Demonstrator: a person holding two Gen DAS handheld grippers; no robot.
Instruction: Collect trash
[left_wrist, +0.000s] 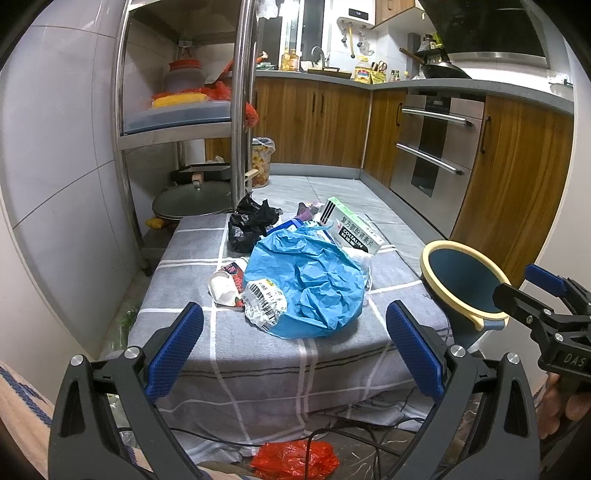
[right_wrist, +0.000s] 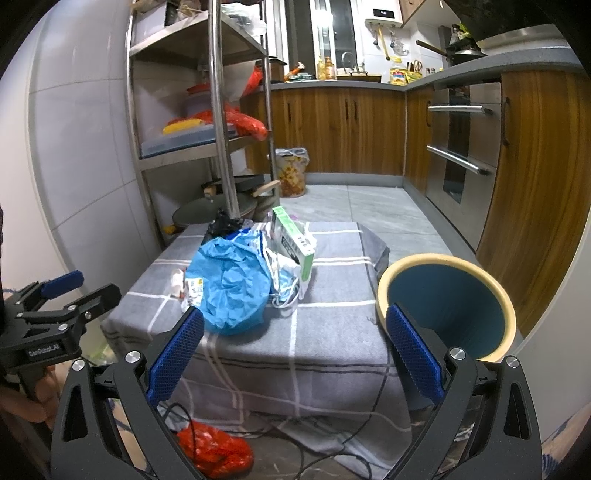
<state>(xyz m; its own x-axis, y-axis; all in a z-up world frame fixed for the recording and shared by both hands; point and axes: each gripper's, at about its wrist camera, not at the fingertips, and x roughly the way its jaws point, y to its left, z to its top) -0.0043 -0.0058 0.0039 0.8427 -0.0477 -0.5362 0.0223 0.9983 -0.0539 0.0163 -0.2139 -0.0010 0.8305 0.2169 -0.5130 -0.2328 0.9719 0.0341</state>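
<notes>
Left gripper (left_wrist: 294, 349): jaws spread wide, nothing between the blue pads (left_wrist: 173, 349). It hangs level with the near edge of the grey checked cloth (left_wrist: 229, 354), aimed at the heap, presumably so that the first piece can be taken straight ahead.

Right gripper (right_wrist: 294, 350): jaws likewise spread, gripping nothing. Its right-hand pad (right_wrist: 413, 350) overlaps the bin (right_wrist: 445, 304) in the picture; whether it touches the rim cannot be told. In the left view the same gripper (left_wrist: 532, 291) stands just beside the bin.

Bin: blue inside, cream rim, tilted with its mouth toward the cameras, at the right near corner of the cloth. Judged: angled so that rubbish can be dropped in from the heap side.

Rubbish, all on the cloth and none seen in the bin: a crumpled blue bag (left_wrist: 306, 284) at the middle; a torn label wrapper (left_wrist: 264, 301) and a small white cup (left_wrist: 223, 288) touching its left side; a medicine box (left_wrist: 354, 230) leaning behind it to the right; a black bag (left_wrist: 247, 223) behind it to the left.

Off the cloth, on the floor below its near edge, lies a red bag (left_wrist: 295, 459).

Judged: collection not yet begun.
</notes>
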